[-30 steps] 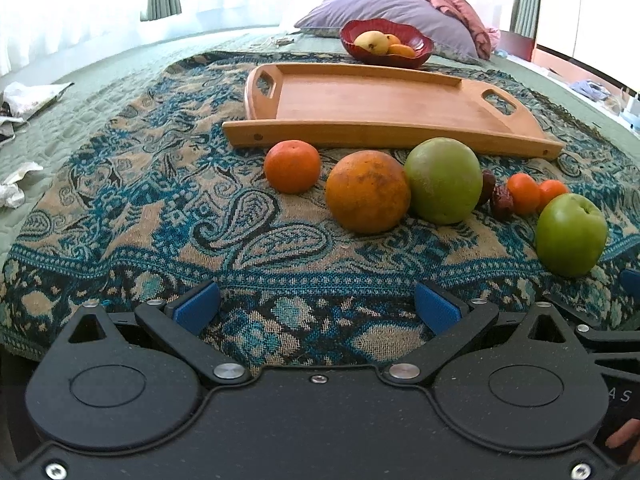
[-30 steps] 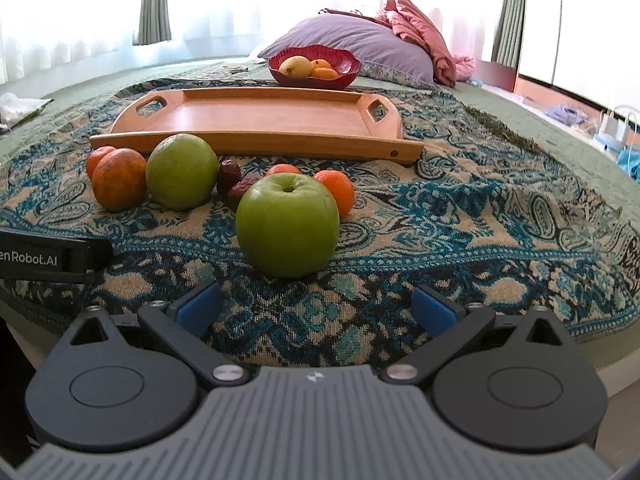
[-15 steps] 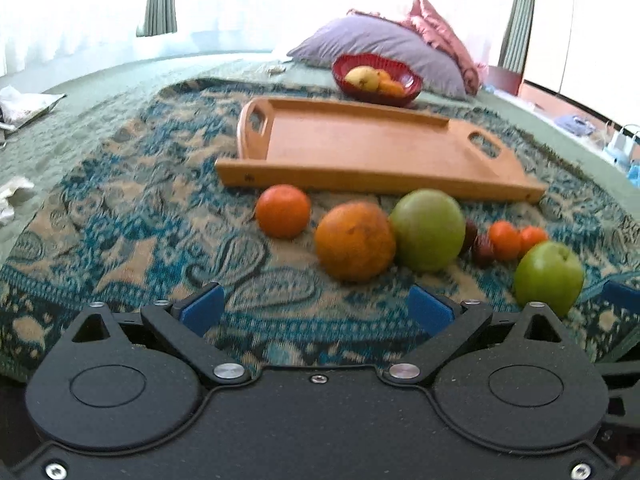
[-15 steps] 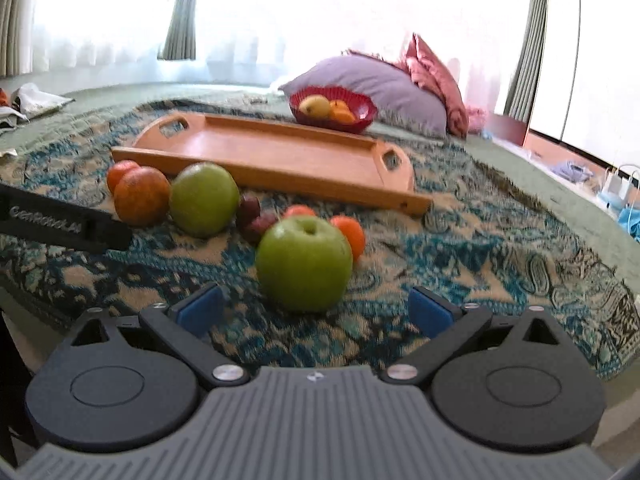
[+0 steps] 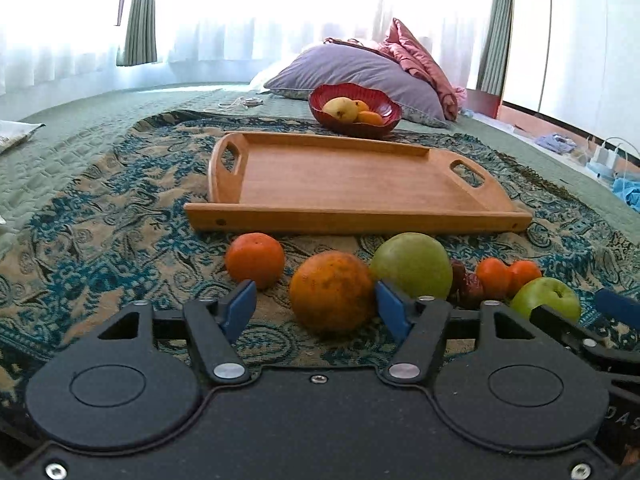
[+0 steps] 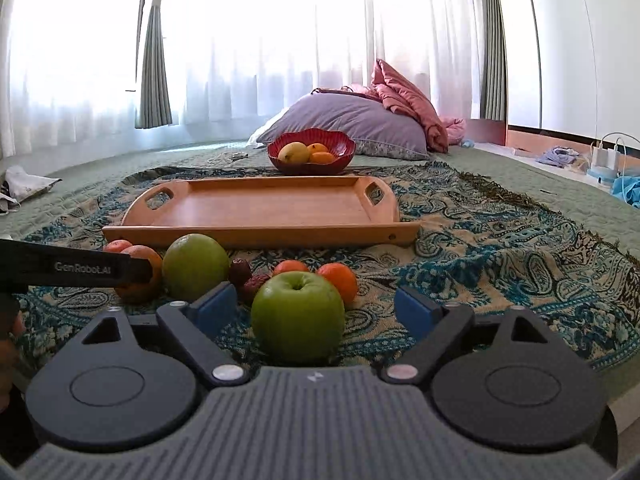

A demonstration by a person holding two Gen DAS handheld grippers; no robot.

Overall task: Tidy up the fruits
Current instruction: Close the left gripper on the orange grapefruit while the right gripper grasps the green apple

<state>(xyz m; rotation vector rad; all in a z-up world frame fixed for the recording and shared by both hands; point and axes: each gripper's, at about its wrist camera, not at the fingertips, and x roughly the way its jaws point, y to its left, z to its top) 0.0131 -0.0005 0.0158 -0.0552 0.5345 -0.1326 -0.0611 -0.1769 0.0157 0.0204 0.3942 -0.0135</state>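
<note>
Both my grippers have narrowed since a second ago. Left gripper is closing around the large orange, its right pad at the peel, its left apart. Right gripper closes more widely around the green apple, not touching. Beyond, at twelve o'clock, lies the wooden tray, then the red bowl.

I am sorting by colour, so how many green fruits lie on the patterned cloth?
2. One large round green fruit lies before the wooden tray, beside the big orange. One green apple lies at the row's right end. Others might hide behind them.
</note>
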